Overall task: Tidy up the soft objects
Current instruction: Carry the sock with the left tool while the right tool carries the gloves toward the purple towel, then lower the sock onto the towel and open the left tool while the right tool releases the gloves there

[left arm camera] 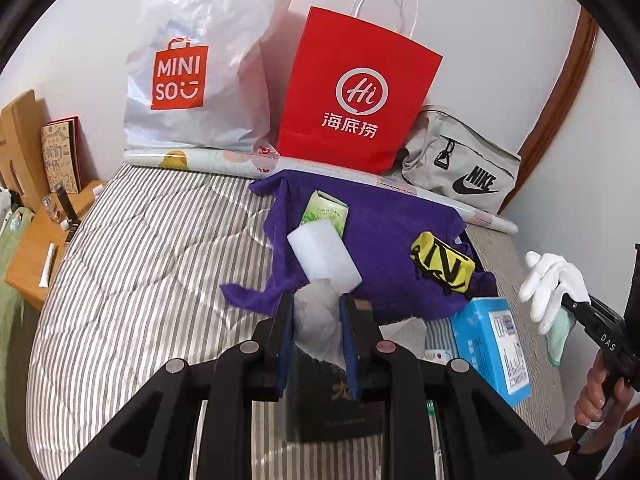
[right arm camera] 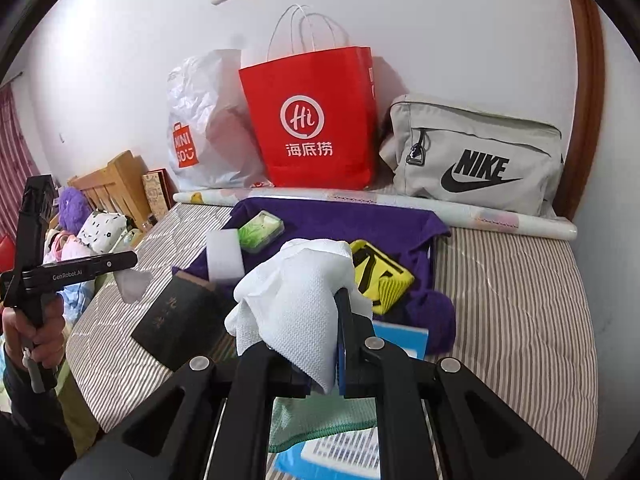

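Mid-carry above striped bed. Left gripper clamped on crumpled tissue; right gripper clenched on white glove plus green cloth. Next, likely: pick drop spot, perhaps red bag, then release.

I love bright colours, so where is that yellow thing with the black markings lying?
The yellow cloth lies on the purple towel spread over the striped bed, toward its right side in both views, in front of the grey Nike bag.
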Demonstrator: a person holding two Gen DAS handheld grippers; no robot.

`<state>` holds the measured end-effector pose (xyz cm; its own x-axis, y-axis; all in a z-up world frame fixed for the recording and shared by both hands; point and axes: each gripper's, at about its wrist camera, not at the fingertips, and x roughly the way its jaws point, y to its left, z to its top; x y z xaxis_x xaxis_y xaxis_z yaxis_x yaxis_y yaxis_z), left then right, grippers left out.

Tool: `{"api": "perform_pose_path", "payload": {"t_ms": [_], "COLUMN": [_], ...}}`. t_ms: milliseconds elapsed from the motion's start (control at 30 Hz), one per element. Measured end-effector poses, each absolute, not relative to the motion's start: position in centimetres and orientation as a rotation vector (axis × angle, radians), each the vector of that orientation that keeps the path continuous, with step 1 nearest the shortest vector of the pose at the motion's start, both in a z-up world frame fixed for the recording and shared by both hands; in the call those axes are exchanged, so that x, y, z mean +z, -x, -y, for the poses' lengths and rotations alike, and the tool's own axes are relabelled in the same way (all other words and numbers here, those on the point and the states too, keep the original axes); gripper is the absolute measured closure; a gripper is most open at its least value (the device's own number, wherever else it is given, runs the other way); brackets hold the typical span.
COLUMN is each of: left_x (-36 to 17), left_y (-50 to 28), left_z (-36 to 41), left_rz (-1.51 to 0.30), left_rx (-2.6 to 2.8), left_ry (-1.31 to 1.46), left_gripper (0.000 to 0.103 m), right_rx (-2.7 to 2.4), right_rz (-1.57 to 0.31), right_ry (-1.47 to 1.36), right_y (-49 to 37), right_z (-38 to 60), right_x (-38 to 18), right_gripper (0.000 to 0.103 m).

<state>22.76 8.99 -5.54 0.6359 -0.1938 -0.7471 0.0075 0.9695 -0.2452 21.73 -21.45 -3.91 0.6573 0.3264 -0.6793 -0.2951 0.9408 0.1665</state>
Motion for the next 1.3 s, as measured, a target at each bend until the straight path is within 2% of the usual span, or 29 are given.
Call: {"api": "perform_pose_path", "payload": {"t_ms": [367,633,1033,1267,1300], "left_x": [-6.6,-7.8,-11.2,-12.7,-12.8], "left_y": [-28.6,-33.6,-39.1,-40.5,-40.6], "left_z": [-8.0,-5.8,-2.7,-2.5,-2.5], "left_rz": [-0.940,-0.987,-1.077,-1.110,-1.115], "left_rx": [-0.124,-0.161,-0.166,-0.144,-0.144], "left_ry": [0.224,0.226,0.174,0.158,0.159], "left_gripper": [0.082,0.082,0.081,0.080,0.080], "right_rx": [0.301,0.279,0.303,0.300,0.300], "right_rz": [-0.820,-0.890,-1.009,-1.061,-1.065], "right_ry": [-0.026,-0.029,-0.013,0.014,0.023], "right_y": [-28.1,-34.1,-38.7,-39.7,-39.7], "right_z": [21.7,22.1,21.1,20.9,20.8], "right_x": [-5.3,-7.7,-11.9,-13.5,-13.6], "right_gripper": [0.094,0.094,0.094,0.090,0.086]}}
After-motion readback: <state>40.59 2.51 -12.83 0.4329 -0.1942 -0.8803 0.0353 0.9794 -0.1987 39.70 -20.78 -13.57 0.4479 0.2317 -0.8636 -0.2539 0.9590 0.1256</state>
